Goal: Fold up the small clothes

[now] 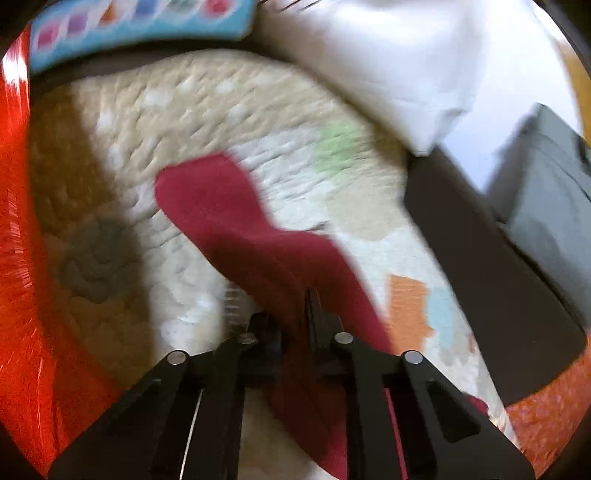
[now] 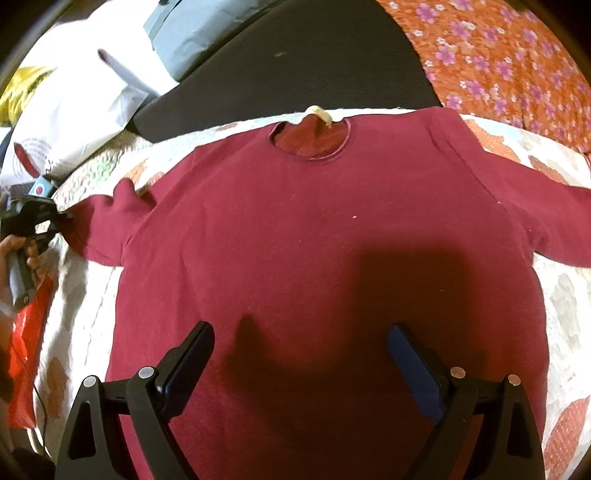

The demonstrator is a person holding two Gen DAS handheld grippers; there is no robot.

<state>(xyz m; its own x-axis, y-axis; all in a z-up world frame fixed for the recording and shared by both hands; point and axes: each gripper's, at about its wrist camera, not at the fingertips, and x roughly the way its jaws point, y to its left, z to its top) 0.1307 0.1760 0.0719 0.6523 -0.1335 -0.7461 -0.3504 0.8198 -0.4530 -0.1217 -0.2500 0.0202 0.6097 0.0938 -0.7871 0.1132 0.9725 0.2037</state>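
Observation:
A dark red long-sleeved sweater (image 2: 295, 229) lies flat on a quilted blanket (image 2: 561, 302), neck hole away from me, both sleeves spread out. My right gripper (image 2: 301, 350) is open and empty, hovering just above the sweater's lower body. My left gripper (image 1: 297, 302) is shut on the end of the sweater's left sleeve (image 1: 236, 218); the sleeve drapes from the jaws over the blanket (image 1: 184, 110). In the right wrist view the left gripper (image 2: 62, 216) shows at the far left, at the sleeve cuff.
A white plastic bag (image 2: 77, 99) and a grey package (image 2: 192, 33) lie beyond the blanket, on a black mat (image 2: 295, 74). An orange flowered cloth (image 2: 498, 55) is at the far right. A red bag (image 1: 18, 258) lies left of the blanket.

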